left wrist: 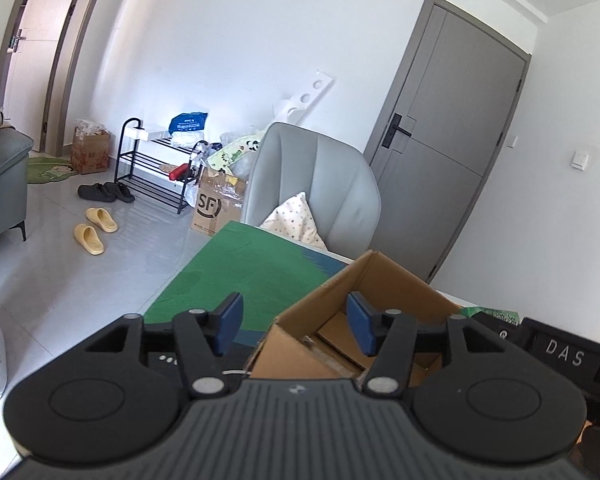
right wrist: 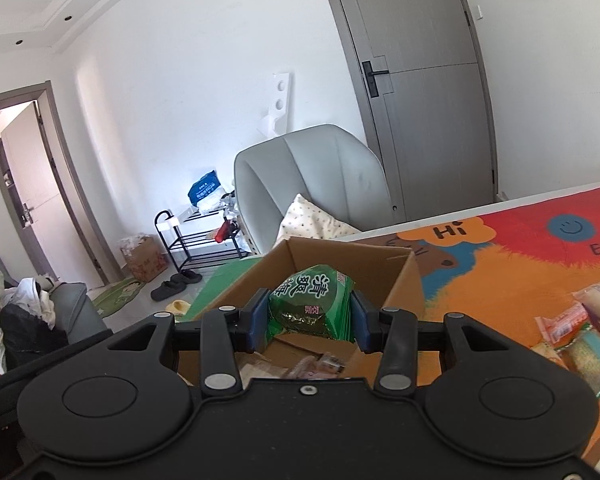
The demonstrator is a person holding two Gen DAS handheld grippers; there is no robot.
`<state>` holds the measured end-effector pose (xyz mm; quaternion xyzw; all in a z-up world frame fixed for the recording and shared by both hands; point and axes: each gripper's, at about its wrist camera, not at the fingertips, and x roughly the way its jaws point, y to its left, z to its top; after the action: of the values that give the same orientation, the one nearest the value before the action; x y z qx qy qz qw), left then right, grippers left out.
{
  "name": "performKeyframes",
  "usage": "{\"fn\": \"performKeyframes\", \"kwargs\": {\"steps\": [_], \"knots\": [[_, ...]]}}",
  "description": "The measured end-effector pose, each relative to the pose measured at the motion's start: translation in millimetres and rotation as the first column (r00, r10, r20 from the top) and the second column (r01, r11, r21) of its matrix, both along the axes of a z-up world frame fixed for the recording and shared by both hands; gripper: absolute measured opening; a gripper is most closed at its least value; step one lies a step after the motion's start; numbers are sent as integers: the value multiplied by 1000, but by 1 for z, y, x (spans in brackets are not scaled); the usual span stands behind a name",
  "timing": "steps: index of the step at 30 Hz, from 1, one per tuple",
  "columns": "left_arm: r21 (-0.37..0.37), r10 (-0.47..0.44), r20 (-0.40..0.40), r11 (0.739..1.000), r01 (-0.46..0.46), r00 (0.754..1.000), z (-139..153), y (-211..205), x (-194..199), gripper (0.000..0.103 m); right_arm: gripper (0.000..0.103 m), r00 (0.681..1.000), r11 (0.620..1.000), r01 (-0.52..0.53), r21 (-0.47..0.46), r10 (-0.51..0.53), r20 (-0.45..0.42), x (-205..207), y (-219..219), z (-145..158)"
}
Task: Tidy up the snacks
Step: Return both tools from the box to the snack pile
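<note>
An open cardboard box stands on the table; it also shows in the left wrist view. My right gripper is shut on a green snack packet and holds it over the box opening. A few wrapped snacks lie inside the box below it. My left gripper is open and empty, above the box's near left corner. Several loose snack packets lie on the colourful mat to the right of the box.
A grey chair with a spotted cushion stands behind the table. A green mat part lies left of the box. The right gripper's black body is at the left view's right edge. Shoe rack, boxes and slippers are on the floor.
</note>
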<state>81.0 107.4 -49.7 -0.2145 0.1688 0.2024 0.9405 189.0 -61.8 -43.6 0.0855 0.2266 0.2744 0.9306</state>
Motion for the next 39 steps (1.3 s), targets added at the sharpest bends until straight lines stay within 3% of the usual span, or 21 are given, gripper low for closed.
{"fn": "performKeyframes", "kwargs": {"steps": [4, 7, 16, 28, 33, 39], "knots": [[3, 23, 7, 1000, -23, 1000, 2, 7, -4, 76, 46, 1000, 1000, -24, 2, 24, -10, 2, 7, 2], [15, 43, 6, 999, -43, 999, 4, 9, -5, 82, 58, 999, 999, -41, 21, 41, -31, 3, 6, 2], [37, 66, -15, 997, -66, 998, 3, 0, 2, 93, 69, 996, 997, 83, 2, -83, -38, 1, -30, -3], [103, -18, -32, 994, 21, 999, 5, -53, 13, 98, 79, 982, 984, 180, -5, -180, -60, -2, -96, -14], [110, -57, -43, 992, 62, 997, 5, -74, 17, 98, 95, 978, 980, 198, 4, -197, -68, -5, -121, -14], [136, -112, -54, 984, 118, 992, 7, -101, 19, 98, 103, 971, 972, 233, 27, -230, -70, -9, -151, -14]]}}
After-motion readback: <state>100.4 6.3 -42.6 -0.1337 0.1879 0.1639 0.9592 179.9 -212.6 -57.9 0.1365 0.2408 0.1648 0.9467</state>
